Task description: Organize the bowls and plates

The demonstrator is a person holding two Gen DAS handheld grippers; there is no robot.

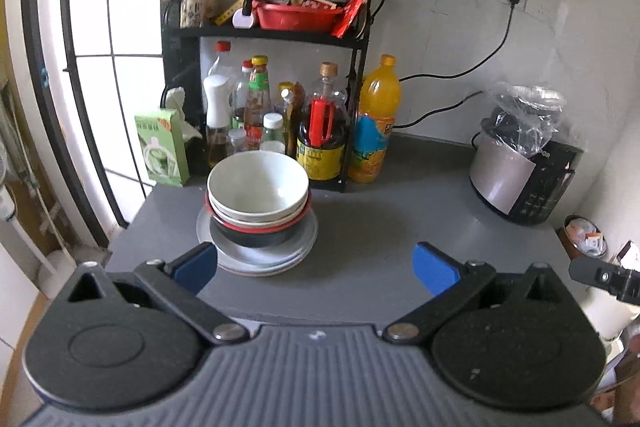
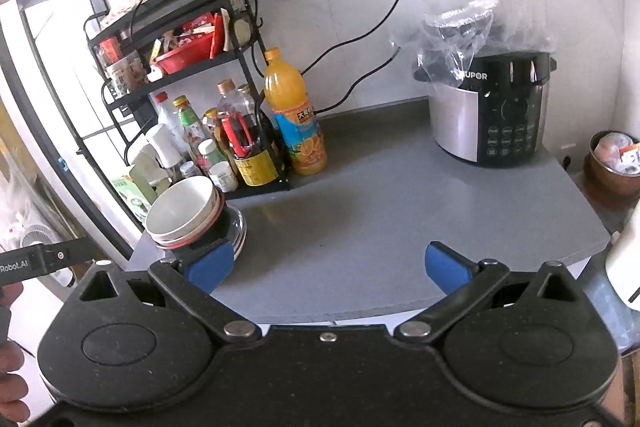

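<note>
A stack of dishes stands at the left back of the grey counter (image 1: 380, 227). A white bowl (image 1: 258, 185) tops it, nested in another white bowl, a red-rimmed bowl and a black bowl (image 1: 256, 237), all on stacked plates (image 1: 264, 261). My left gripper (image 1: 314, 267) is open, its left blue pad just in front of the plates, nothing between the fingers. In the right wrist view the same white bowl (image 2: 180, 209) and plates (image 2: 238, 227) lie at the left. My right gripper (image 2: 328, 265) is open and holds nothing, its left pad next to the stack.
A black rack (image 1: 272, 35) with bottles and a red basket (image 1: 298, 17) stands behind the stack. An orange drink bottle (image 1: 376, 123) sits beside it. A steel cooker (image 2: 492, 115) under a plastic bag is at the back right, its cord running to a wall socket. A green box (image 1: 162, 147) stands left.
</note>
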